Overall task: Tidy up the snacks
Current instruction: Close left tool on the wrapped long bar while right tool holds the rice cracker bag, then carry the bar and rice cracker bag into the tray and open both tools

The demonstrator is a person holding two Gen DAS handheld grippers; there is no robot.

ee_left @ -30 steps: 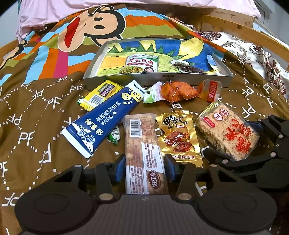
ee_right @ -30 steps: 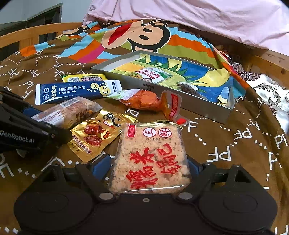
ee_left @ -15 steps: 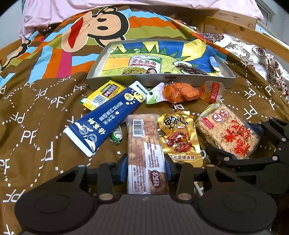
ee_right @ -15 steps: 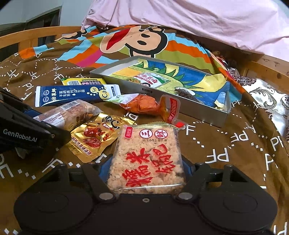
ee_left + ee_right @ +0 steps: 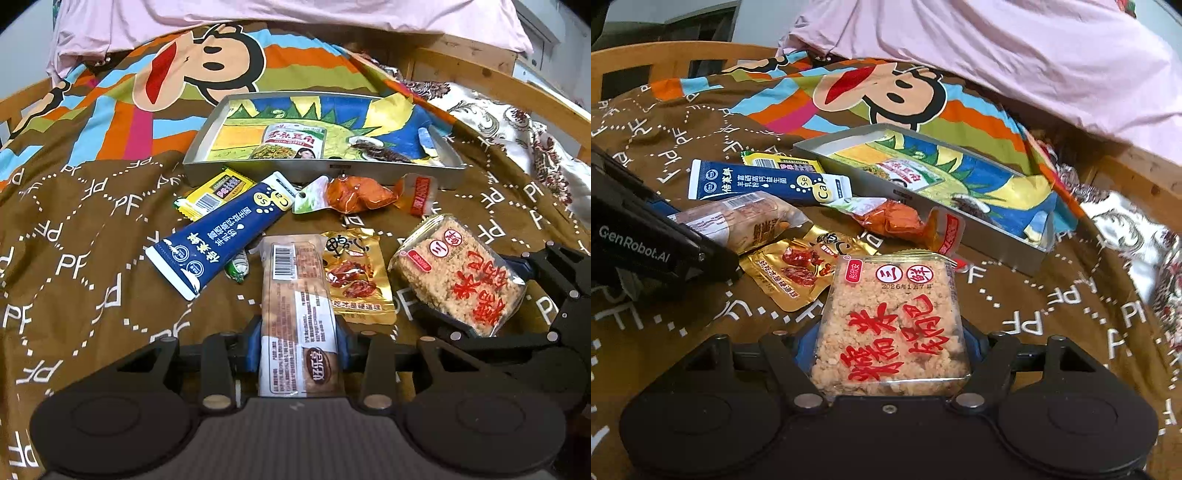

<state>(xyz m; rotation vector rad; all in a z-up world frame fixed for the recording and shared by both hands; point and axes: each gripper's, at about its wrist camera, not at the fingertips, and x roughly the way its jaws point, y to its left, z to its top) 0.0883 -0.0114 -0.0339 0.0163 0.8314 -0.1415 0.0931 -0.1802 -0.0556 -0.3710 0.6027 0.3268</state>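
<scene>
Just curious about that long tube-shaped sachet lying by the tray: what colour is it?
The long sachet is dark blue with white ends and yellow circles, clearest in the left wrist view.

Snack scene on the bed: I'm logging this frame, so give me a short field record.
surface: brown patterned bedspread
tray: holds a green snack bag
left gripper: shut on a long biscuit pack
right gripper: shut on a rice-crisp block
loose: blue tube sachet, gold pouch, orange pack

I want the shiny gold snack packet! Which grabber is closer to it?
Left. The left gripper, shut on the long brown snack bar, sits right beside the gold packet. The right gripper holds the rice cracker pack slightly farther off.
</scene>
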